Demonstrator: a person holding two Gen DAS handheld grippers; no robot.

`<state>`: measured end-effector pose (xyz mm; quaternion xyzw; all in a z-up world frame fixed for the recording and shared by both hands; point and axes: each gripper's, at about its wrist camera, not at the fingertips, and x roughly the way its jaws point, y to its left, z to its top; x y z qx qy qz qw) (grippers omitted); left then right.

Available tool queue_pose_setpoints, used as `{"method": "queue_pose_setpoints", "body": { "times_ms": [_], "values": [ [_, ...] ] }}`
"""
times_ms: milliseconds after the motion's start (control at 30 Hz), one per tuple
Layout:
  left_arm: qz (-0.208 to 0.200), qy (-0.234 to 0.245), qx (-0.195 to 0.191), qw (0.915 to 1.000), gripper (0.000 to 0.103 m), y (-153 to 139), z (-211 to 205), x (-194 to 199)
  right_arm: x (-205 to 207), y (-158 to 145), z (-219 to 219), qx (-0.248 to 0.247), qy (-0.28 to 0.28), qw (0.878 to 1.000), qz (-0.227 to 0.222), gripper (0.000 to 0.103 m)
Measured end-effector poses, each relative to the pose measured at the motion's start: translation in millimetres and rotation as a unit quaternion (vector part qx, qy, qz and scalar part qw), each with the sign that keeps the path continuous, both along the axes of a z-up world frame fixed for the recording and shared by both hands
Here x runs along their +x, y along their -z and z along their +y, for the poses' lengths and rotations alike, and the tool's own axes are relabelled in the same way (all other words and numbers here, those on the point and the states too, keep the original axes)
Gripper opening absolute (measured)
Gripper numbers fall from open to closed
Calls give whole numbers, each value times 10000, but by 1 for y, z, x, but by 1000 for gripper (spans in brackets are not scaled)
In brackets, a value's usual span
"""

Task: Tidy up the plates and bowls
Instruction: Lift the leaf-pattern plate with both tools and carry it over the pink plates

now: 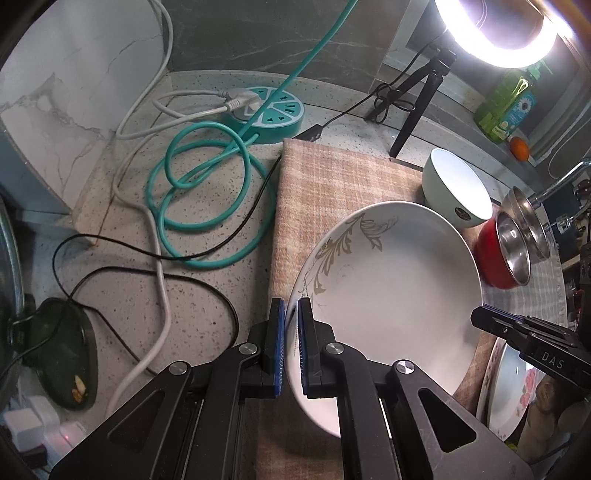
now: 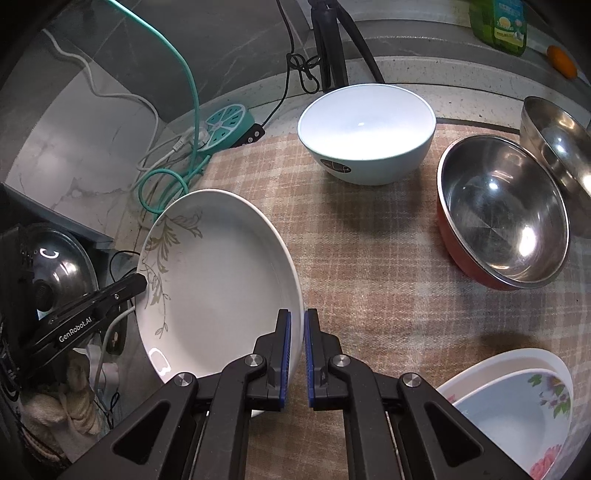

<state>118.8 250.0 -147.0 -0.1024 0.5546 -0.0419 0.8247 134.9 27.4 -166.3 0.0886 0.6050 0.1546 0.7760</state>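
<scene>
Speckled table [image 1: 207,280] carries a plaid cloth [image 2: 369,236]. Above the cloth, near the mint bowl [image 2: 365,133], left tongs [image 1: 291,314] and right tongs [image 2: 297,325] each clench opposite rims of the white leaf-patterned plate [image 2: 218,280].

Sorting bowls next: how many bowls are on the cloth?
3: a mint bowl at the back, a red steel-lined bowl to its right, a steel bowl behind that. More may be hidden.

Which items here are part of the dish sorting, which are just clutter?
Job: white leaf-pattern plate, clamped by left claw and right claw; pale green bowl; red steel-lined bowl; steel bowl; floral plates.

Clutter: teal power strip, cables, ring light, detergent bottle.
</scene>
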Motion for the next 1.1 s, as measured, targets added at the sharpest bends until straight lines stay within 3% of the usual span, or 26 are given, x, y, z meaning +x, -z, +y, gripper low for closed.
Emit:
{"method": "queue_pose_setpoints", "body": {
  "times_ms": [1100],
  "values": [
    [-94,-317,70,9994,5,-31,-46,-50,-33,-21,-46,269,-189,9995,22,7]
  ]
}}
